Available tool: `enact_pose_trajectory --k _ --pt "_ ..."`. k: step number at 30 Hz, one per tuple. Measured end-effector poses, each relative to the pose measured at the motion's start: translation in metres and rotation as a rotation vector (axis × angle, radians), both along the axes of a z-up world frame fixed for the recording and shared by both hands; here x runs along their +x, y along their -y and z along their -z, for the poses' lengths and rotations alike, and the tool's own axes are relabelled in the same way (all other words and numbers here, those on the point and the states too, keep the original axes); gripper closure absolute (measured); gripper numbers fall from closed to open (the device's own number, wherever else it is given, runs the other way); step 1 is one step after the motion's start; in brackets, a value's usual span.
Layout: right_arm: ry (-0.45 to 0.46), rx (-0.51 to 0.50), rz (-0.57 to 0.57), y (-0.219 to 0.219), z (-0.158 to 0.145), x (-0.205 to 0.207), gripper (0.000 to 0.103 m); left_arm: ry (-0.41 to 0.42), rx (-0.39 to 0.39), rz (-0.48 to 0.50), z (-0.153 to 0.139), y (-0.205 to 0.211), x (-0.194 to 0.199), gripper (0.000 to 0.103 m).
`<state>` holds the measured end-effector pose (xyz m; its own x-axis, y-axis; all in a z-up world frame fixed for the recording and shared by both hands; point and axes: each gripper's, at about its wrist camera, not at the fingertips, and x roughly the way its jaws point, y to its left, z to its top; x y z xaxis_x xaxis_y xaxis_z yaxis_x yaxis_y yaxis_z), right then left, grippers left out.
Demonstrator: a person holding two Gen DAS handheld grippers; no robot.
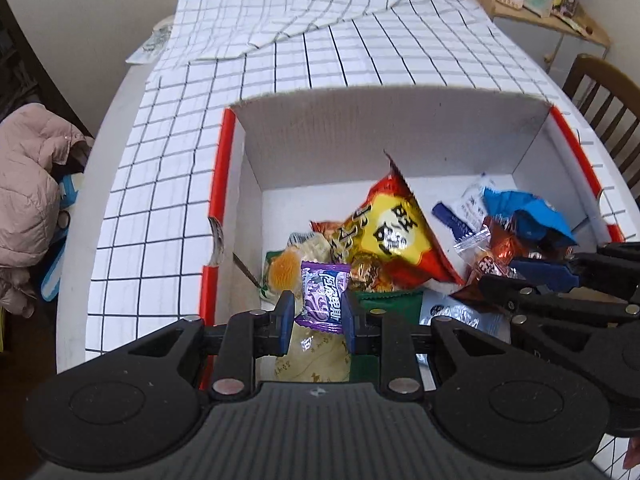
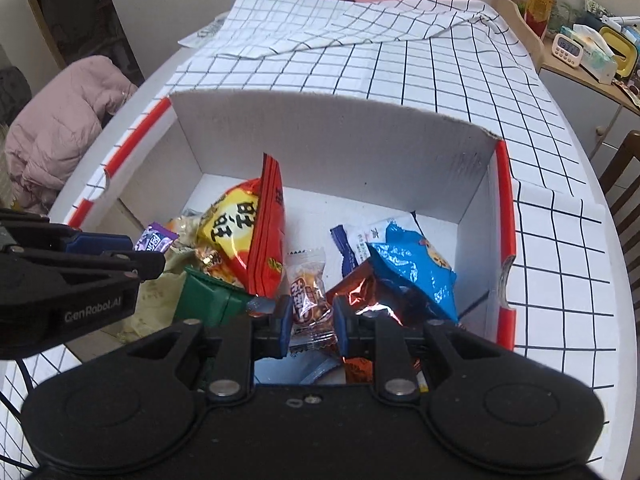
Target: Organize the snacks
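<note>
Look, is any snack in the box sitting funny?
Yes: the big red and yellow snack bag stands tilted on its edge in the white cardboard box, leaning over the smaller packets instead of lying flat. Nothing looks spilled or torn.

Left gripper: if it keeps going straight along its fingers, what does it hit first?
Likely the pale cracker packet lying in the box directly under the purple candy that the left gripper holds; depth is unclear.
</note>
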<state>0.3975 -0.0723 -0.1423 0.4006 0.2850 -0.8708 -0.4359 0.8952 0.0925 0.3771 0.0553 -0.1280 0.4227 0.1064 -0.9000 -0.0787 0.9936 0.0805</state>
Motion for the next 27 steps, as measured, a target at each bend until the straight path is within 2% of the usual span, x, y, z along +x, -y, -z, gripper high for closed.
enact_pose_trajectory --k 8,15,19,27 --pt "-0.005 0.01 0.016 0.003 0.001 -0.001 0.082 -0.02 -0.024 0.002 0.004 0.002 0.0 0.078" --pt "-0.01 0.048 0.033 0.01 -0.008 -0.008 0.081 -0.006 -0.064 -0.012 -0.003 -0.001 -0.01 0.072" --pt "0.015 0.083 0.032 0.015 -0.019 -0.018 0.081 0.024 -0.09 -0.025 -0.012 -0.004 -0.021 0.055" --pt "0.088 0.125 0.015 0.024 -0.046 -0.043 0.079 0.09 -0.103 -0.019 -0.037 -0.007 -0.05 0.054"
